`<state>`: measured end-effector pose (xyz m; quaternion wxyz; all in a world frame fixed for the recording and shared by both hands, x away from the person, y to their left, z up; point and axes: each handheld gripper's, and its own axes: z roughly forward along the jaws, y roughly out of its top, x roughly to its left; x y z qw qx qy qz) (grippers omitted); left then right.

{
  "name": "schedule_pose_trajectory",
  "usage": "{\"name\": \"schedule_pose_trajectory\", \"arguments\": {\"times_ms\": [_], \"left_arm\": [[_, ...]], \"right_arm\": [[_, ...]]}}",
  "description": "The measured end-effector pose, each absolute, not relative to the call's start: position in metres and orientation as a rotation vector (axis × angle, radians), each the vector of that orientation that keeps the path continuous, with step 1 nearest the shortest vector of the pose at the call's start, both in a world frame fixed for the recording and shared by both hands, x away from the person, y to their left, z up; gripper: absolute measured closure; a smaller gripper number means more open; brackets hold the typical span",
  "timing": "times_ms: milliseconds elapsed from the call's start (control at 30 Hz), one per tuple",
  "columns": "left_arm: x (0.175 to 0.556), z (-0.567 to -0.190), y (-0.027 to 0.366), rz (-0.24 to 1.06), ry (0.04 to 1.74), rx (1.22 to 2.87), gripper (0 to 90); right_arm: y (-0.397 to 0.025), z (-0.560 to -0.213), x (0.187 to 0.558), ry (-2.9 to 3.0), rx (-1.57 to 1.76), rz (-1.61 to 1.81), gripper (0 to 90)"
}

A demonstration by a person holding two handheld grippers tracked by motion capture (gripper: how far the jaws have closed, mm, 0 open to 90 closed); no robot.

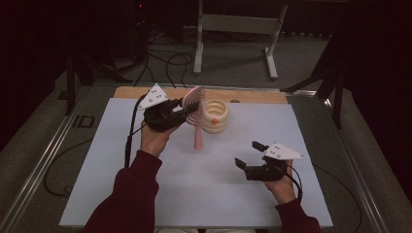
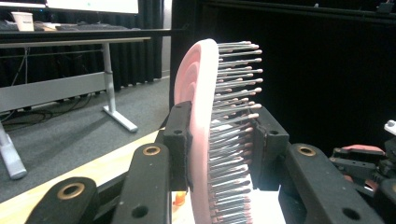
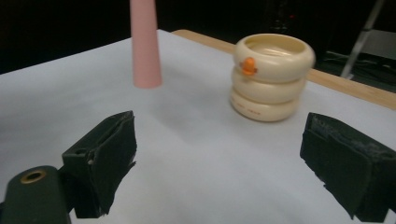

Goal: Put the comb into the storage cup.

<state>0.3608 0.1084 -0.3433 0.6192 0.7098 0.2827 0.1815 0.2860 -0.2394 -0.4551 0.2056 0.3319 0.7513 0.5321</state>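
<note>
A: Starting at the left, what has the left gripper [image 1: 187, 108] got?

B: Its jaws are pinching the head of the pink hairbrush [image 1: 195, 112], one against the flat back and one in the bristles [image 2: 233, 116]. The brush hangs upright, handle [image 3: 144, 44] down, its tip at or just above the white desk [image 1: 121, 160]; I cannot tell if it touches.

A: So how far along would you say?

B: The pick-up looks done. Just right of the brush stands the cream ribbed holder [image 1: 215, 116] with an orange mark on its side, open at the top. My guess is the brush belongs in it, so lifting, shifting right and lowering the handle in are left.

A: Anything in the way?

B: The holder's rim is close to the handle, so a sideways move without lift could knock it. The right gripper [image 1: 250, 154] sits well apart, nearer the person, jaws spread and holding nothing.
</note>
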Motion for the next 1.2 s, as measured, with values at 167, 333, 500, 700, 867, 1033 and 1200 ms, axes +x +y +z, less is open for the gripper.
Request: {"name": "schedule_pose_trajectory", "arguments": {"times_ms": [167,333,500,700,867,1033,1200], "left_arm": [[0.365,-0.339,0.110,0.427,0.655,1.630,65.7],[0.367,-0.334,0.110,0.445,0.648,1.648,65.7],[0.368,-0.331,0.110,0.454,0.643,1.651,65.7],[0.371,-0.330,0.110,0.464,0.649,1.660,65.7],[0.375,-0.330,0.108,0.472,0.659,1.658,65.7],[0.379,-0.328,0.104,0.481,0.661,1.669,65.7],[0.381,-0.327,0.102,0.488,0.671,1.674,65.7]], "right_arm": [[-0.250,-0.459,0.279,2.026,0.938,1.470,10.7],[-0.257,-0.466,0.272,1.997,0.918,1.486,10.7],[-0.263,-0.470,0.267,1.971,0.934,1.486,10.5],[-0.274,-0.475,0.260,1.946,0.964,1.469,10.2],[-0.281,-0.480,0.257,1.937,0.991,1.475,10.0],[-0.282,-0.482,0.257,1.930,0.999,1.477,10.0],[-0.281,-0.483,0.254,1.956,0.986,1.475,10.0]]}}
